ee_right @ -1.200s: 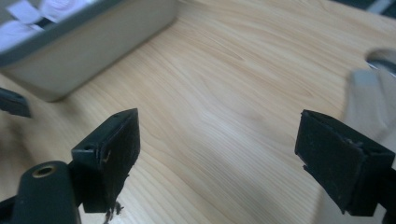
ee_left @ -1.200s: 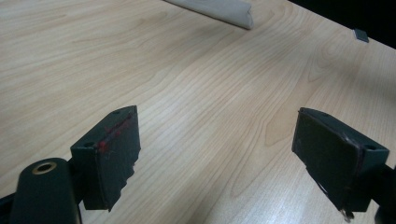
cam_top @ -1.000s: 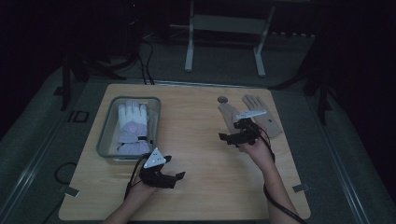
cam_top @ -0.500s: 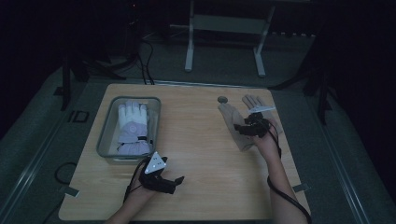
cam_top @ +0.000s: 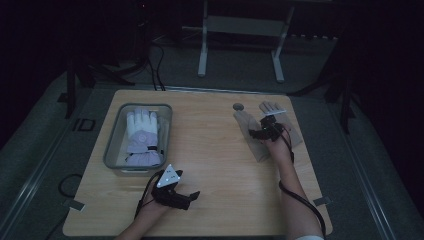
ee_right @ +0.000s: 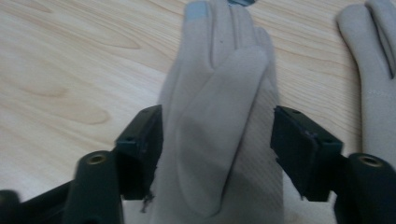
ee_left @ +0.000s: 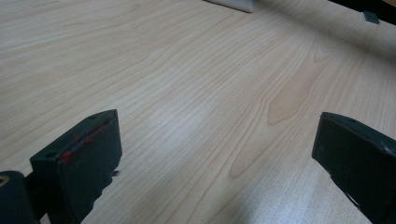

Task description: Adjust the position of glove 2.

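1. Your right gripper point(cam_top: 260, 134) sits low over the beige glove point(ee_right: 224, 107) at the far right of the table point(cam_top: 215, 150). The jaws straddle the glove, part open; they've just been opening a little. The left jaw touches the glove's edge, the right jaw stands apart from it. Not clamped.
2. In the right gripper view the glove lies flat, fingers pointing away from you, thumb folded over the palm, a grey patch on one fingertip.
3. A second beige glove point(ee_right: 376, 79) lies just beside it, to the right in that view. From the high view the two overlap into one pale shape point(cam_top: 272, 127).
4. A small dark round object point(cam_top: 238, 106) rests just beyond the gloves' far left corner.
5. Your left gripper point(cam_top: 187, 197) is near the table's near edge, left of centre, jaws wide apart, holding nothing, bare wood between them point(ee_left: 210, 140).
6. Far left: a clear bin point(cam_top: 112, 155) holding a white-and-lilac glove point(cam_top: 141, 135), well apart from both grippers.
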